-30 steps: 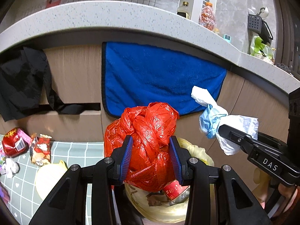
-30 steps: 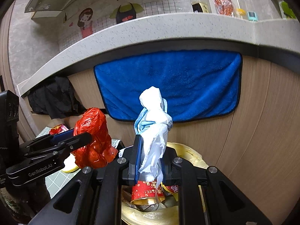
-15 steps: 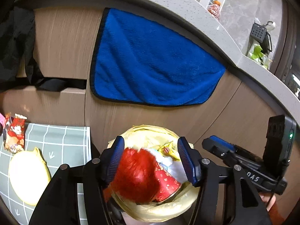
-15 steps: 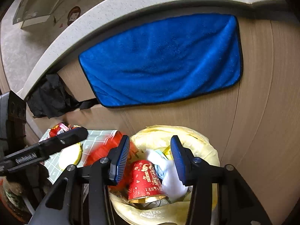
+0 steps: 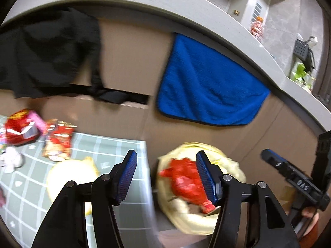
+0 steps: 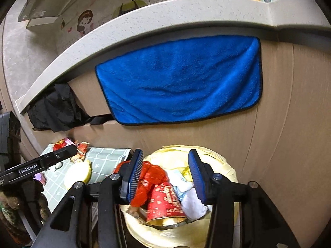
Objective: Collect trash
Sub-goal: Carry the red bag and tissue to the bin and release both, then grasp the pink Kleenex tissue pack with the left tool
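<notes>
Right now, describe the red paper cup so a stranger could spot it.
Below the blue towel stands a bin with a yellow liner. The red paper cup lies inside on its side, between the crumpled red bag and white tissue; only it is rigid, with gold print.

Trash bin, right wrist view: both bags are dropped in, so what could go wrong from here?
The red bag sits high at the rim of the yellow-lined bin, beside the red paper cup and white bag; it may spill out. More wrappers lie on the green mat; adding them could overfill it. Both grippers, left and right, hang open close over the bin and could snag the liner.
</notes>
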